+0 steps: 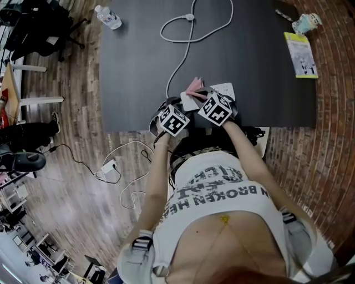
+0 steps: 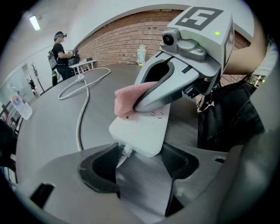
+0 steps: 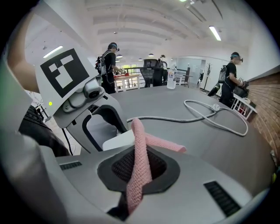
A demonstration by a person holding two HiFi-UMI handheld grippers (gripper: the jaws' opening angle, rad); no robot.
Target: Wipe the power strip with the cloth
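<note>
Dark grey table (image 1: 138,66) fills the upper half of the head view, wooden floor to its left. A water bottle (image 1: 108,16) stands at the upper left corner and a yellow booklet (image 1: 301,55) lies at the upper right edge. Both my tongs are down at the near edge, centre frame, and the white power strip (image 2: 140,131) lies right there between them. Its white cord (image 1: 183,55) runs up the table and loops at the top middle.

My left gripper (image 2: 140,162) has the cord end of the strip between its jaw tips. The jaws are set wide, one pad on each side of that end, holding it. The rest of the strip runs away from them toward the upper centre of the left gripper view.

My right gripper (image 3: 139,173) comes in from the opposite side, jaws clenched on the pink cloth (image 3: 141,148). A loose tail of it flops out to the right. Seen from the left gripper view, the right gripper's tip and the bunched cloth are pressed down on the strip's top face, at the far end from my left jaws.
</note>
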